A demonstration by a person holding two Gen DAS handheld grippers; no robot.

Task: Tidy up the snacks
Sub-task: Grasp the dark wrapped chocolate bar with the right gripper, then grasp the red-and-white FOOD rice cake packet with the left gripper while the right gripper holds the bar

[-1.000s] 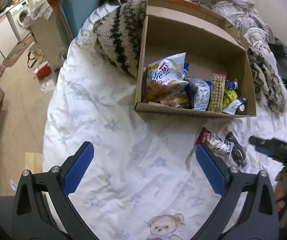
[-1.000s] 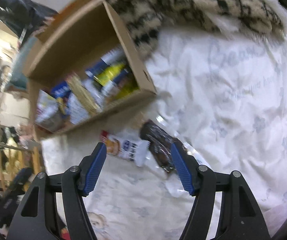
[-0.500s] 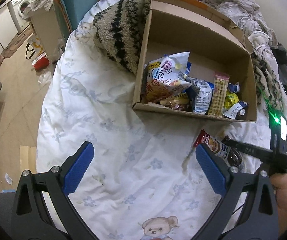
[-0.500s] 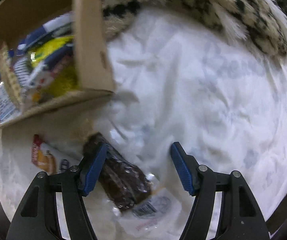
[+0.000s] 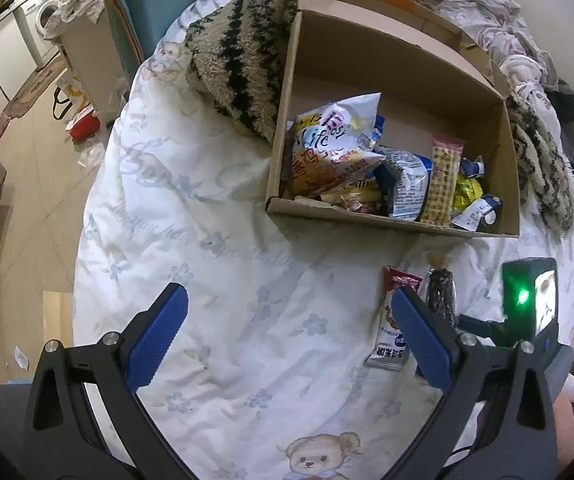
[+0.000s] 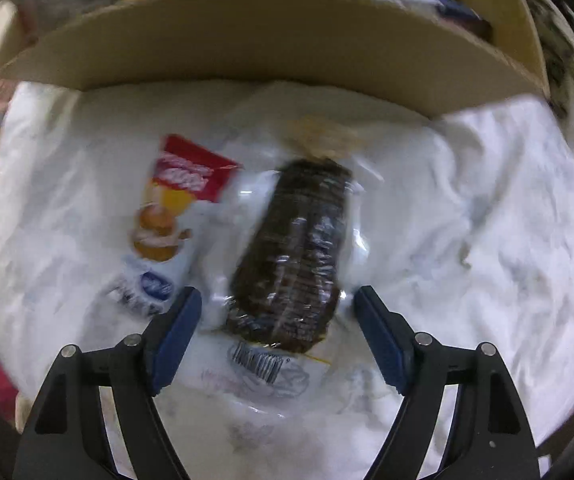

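lying on the white floral duvet [image 5: 215, 248] of the bed, a clear-wrapped pack of dark chocolate cookies [image 6: 291, 256] rests just in front of the cardboard box [image 5: 367, 220], with a red-and-white snack packet [image 6: 171, 216] just beside it on its left. the right hand-held gripper [image 6: 277, 316] points down over the cookie pack, its jaws having just been opening; they straddle the pack's near end wide, and the blue pads [image 6: 175, 332] stand clear of the wrapper on both sides. the left hand-held gripper [image 5: 287, 340] hangs wide and empty above bare duvet, its right pad in front of the red-and-white packet. inside the box, chip bags and wrapped snacks [image 5: 383, 168] crowd the near wall, whose edge rises close behind the cookies. a shaggy striped blanket [image 5: 239, 64] presses against the box's left side and wraps round its right. open duvet spreads left of the packets, toward the bed's edge and the floor [image 5: 31, 184].
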